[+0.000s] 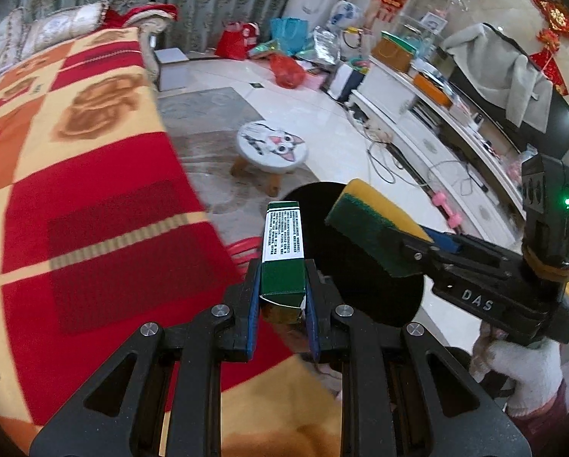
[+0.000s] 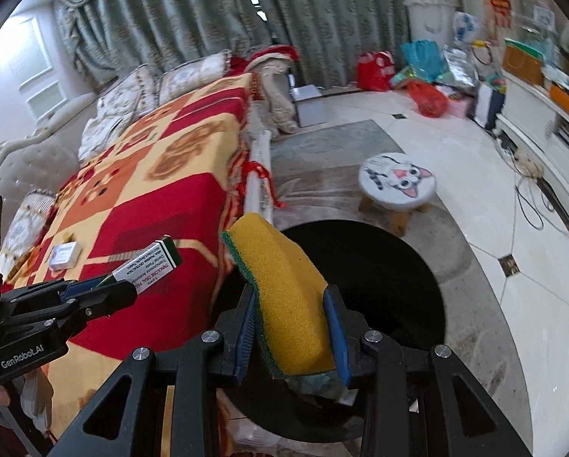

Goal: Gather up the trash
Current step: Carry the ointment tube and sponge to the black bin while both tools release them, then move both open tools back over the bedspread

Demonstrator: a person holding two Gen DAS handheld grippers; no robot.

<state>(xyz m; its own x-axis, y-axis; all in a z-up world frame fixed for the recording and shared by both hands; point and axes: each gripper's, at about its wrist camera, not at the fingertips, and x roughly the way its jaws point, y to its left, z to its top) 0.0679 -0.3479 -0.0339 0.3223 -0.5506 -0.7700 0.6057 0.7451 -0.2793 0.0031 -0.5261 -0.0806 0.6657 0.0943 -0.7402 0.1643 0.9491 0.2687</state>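
Left tongs (image 1: pixel 282 285) clamped on green carton (image 1: pixel 283 243); right tongs (image 2: pixel 294 327) pinching yellow sponge (image 2: pixel 284 293). Centre both over black bin (image 2: pixel 391 285) before letting go.

Was home living room. Sofa (image 2: pixel 37 167) with cushions at 10 o'clock, covered by red-and-yellow checked blanket (image 2: pixel 151 198). Long patterned curtains (image 2: pixel 193 19) at 12 o'clock. Small cat-face stool (image 2: pixel 397 179) on pale tiled floor (image 2: pixel 512 236). White TV cabinet (image 1: pixel 417 122) at 2 o'clock, television (image 1: pixel 512 114) under grey cloth, red festive ornaments (image 1: pixel 554 19) on wall.
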